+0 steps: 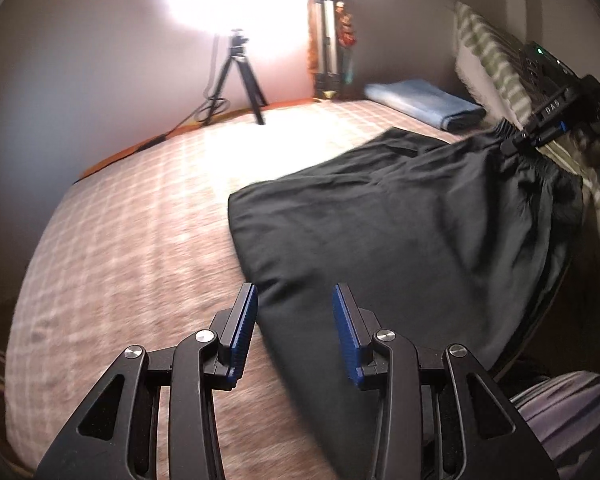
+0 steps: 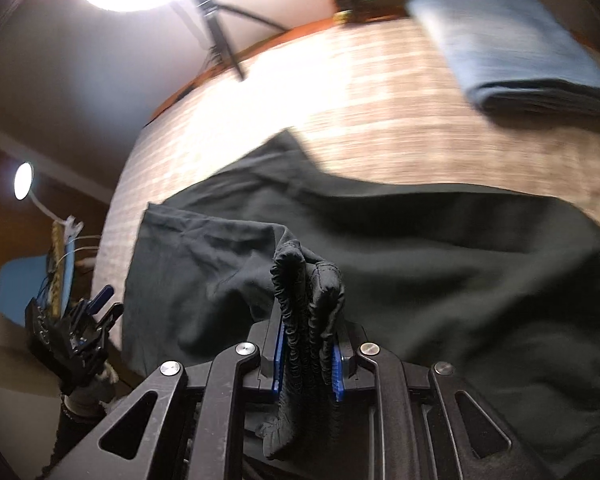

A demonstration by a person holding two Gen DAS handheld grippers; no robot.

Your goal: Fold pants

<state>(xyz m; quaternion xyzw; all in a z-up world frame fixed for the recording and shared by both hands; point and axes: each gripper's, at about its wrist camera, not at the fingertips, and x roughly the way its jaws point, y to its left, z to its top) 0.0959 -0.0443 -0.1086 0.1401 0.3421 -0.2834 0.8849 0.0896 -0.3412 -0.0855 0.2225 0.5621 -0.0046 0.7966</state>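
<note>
Your black pants (image 1: 384, 220) lie on the bed (image 1: 140, 220), spread across the checked cover toward its near right side, with the gathered waistband lifted off the surface at the right. Your right claw (image 2: 308, 356) is closed on that elastic waistband (image 2: 300, 308); in the right wrist view the bunched band stands pinched between the blue pads (image 2: 278, 356), and more than one layer appears to be caught. In the left wrist view the same claw (image 1: 516, 144) holds the band up near the striped pillow (image 1: 496, 64).

Your left claw (image 1: 294, 320) is open and holds nothing. It hovers just above the near edge of the fabric, jaws apart, one finger over the bed cover and the other over the cloth.

Judgement on progress: the garment looks doubled over along its length, since the far end shows a clean, straight edge (image 1: 236, 208) and only one leg width can be made out. That suggests the first lengthwise fold is done. The cross folds are not yet done, because the pants are laid out long and are not a compact stack. Motion blur prevents confirmation that the layers are aligned.

A folded blue garment (image 1: 424, 102) rests at the far corner of the bed, well apart from the work.
</note>
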